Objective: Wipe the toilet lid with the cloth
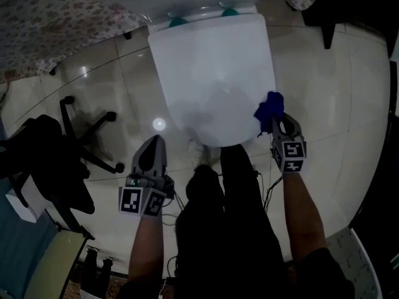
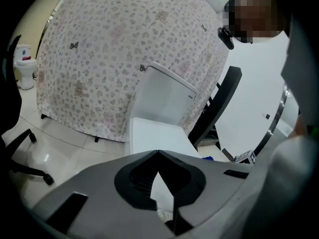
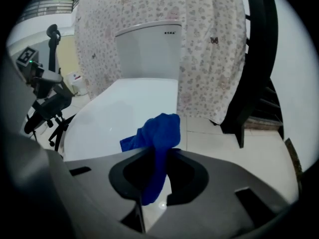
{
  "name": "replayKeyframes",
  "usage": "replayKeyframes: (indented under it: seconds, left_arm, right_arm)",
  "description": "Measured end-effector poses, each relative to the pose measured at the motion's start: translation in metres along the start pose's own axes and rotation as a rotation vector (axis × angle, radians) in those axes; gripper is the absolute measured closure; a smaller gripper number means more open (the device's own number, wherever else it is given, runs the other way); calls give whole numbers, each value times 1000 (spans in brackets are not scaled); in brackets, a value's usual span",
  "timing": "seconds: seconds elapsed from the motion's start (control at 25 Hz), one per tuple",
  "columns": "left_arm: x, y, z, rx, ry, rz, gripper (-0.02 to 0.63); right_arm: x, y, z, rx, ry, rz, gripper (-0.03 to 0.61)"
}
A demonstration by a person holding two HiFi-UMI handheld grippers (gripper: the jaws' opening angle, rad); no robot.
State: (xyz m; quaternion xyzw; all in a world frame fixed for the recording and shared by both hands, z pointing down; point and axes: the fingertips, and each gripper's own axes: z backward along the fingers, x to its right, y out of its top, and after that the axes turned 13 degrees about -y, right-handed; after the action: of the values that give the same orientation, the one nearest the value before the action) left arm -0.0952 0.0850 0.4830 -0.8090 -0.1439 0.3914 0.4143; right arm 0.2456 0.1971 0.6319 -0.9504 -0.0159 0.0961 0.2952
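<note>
Right gripper (image 3: 158, 152): jaws clamped on the blue cloth (image 3: 159, 127). The cloth bunches up just past the tips and one tail hangs down between the jaws. The bunch sits at the near right edge of the white toilet lid (image 1: 212, 73). It looks pressed to the rim, but contact can't be confirmed. The lid is down and spreads ahead and to the left of this gripper. Straight ahead past the lid is the white cistern (image 3: 148, 49). Ahead-right of the gripper are pale floor tiles (image 3: 234, 153). Beyond them a floral fabric cover (image 3: 204, 39) hangs behind and beside the cistern. Further right stands a black frame (image 3: 254, 78).

Left gripper (image 1: 156, 142): across the lid's front end from the right one, jaws together, tips meeting, nothing held. It is over the floor tiles, near the lid's front left edge but apart from it. From this gripper the lid lies ahead, with the cistern beyond it and the floral cover all round the back. A black office chair base (image 1: 87, 136) is on the floor off to its left.

Between the two grippers, on the near side, are the person's legs (image 1: 230, 210) in dark trousers. At the far end of the lid, next to the cistern, are two teal hinge caps (image 1: 178, 22).
</note>
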Motion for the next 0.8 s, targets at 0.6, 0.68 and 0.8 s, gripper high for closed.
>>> replayKeyframes:
  seconds: [0.6,0.68,0.8]
  left_arm:
    - [53,167,189,247,73,-156,621]
    - [76,207,217,305,53,-195,621]
    - [123,265,266,390,15,-238,621]
  right_arm:
    - [37,63,195,68,-130,-224,515]
    - [49,104,236,175,-132,-274,517]
    - [69,152,307,331,-133,-348,517]
